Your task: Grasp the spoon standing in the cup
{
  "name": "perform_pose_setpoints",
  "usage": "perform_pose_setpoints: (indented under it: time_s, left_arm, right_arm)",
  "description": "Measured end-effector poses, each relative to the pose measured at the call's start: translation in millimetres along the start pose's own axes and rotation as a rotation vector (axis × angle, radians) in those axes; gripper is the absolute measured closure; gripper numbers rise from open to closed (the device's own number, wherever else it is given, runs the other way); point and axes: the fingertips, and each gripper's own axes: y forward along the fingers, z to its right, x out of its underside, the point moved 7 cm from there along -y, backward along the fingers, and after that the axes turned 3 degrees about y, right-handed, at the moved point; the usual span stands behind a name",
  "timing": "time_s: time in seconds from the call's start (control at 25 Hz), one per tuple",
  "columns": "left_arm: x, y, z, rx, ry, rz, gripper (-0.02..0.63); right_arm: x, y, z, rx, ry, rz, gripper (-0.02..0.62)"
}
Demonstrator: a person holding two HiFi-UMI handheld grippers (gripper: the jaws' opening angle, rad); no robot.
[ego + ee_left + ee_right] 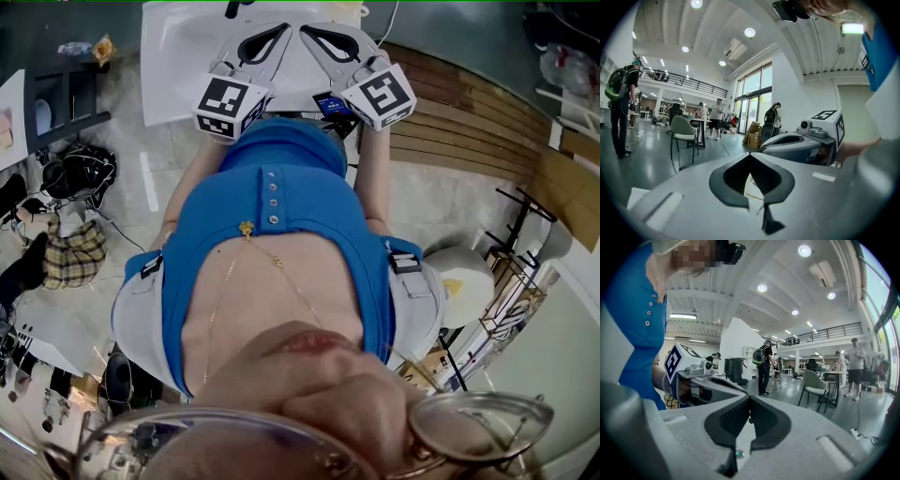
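1. The left gripper [750, 159] and right gripper [749, 399] are closed, jaws meeting at the tips with nothing between them.
2. Both are held at 12 o'clock from the person's chest, before a white table [178, 56].
3. The spoon and cup are shown in no view. A light, stiff, slippery handle is expected, best taken near its top.

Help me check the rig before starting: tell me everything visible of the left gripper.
The left gripper is a light grey, plastic-looking body with two black-padded jaws, shut tip to tip with nothing between them, a teardrop-shaped gap behind the tips. A white cube with black square markers sits at its rear. It is held before the person's chest, pointing away from the body, close beside the right gripper.
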Motion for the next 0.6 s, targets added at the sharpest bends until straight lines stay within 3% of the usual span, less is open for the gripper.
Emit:
perform_pose_setpoints:
  time_s: [0.6]
  left_arm:
    - [-20.3, -6.9, 4.3, -0.014, 0.022, 0.067, 0.606]
  right_arm:
    - [-19.8, -1.2, -7.0, 0.007, -0.051, 0.028, 0.592]
